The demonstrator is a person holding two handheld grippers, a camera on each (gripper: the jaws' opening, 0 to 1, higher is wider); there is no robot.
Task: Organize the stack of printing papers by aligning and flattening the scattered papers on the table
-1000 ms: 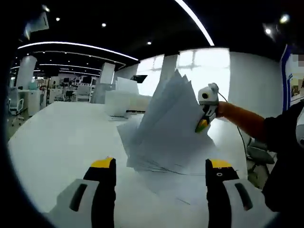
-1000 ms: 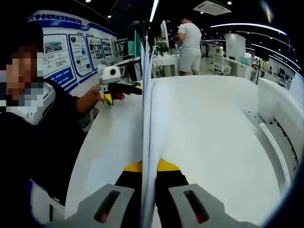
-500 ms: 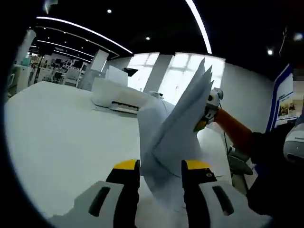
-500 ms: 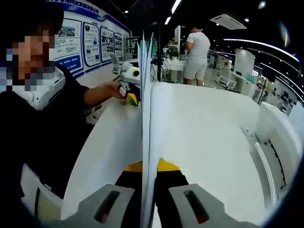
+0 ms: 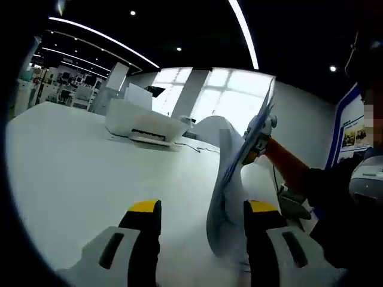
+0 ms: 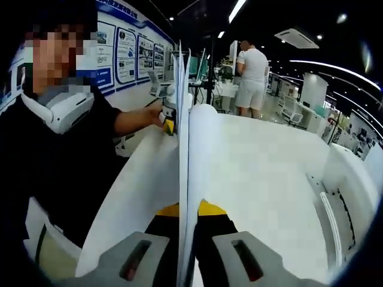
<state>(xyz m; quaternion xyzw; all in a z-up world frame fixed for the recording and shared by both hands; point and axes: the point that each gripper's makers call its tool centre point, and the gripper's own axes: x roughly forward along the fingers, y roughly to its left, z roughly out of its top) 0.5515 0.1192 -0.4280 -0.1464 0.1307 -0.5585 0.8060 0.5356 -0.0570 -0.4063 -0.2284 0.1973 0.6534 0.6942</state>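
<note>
A stack of white printing papers [image 5: 224,197] stands on its edge on the white table [image 5: 72,167], bowed and fanned at the top. My left gripper [image 5: 202,207] is open, its yellow-tipped jaws either side of the stack's lower part, the sheets close to the right jaw. The right gripper [image 5: 257,139] holds the stack's upper edge from the far side. In the right gripper view the papers [image 6: 183,137] run edge-on between my own jaws, and my right gripper [image 6: 182,209] is shut on them. Beyond the sheets the left gripper [image 6: 169,115] sits in a person's hand.
A white printer [image 5: 143,122] with a cable stands at the table's far side. A long white box [image 6: 344,197] lies along the table's right edge. The person holding the grippers stands at the table's left side [image 6: 54,149]. Another person [image 6: 254,72] stands far behind.
The stack has turned more edge-on in the left gripper view. The left jaws, narrower half a second ago, have spread a little. The left gripper has come closer to the sheets.
</note>
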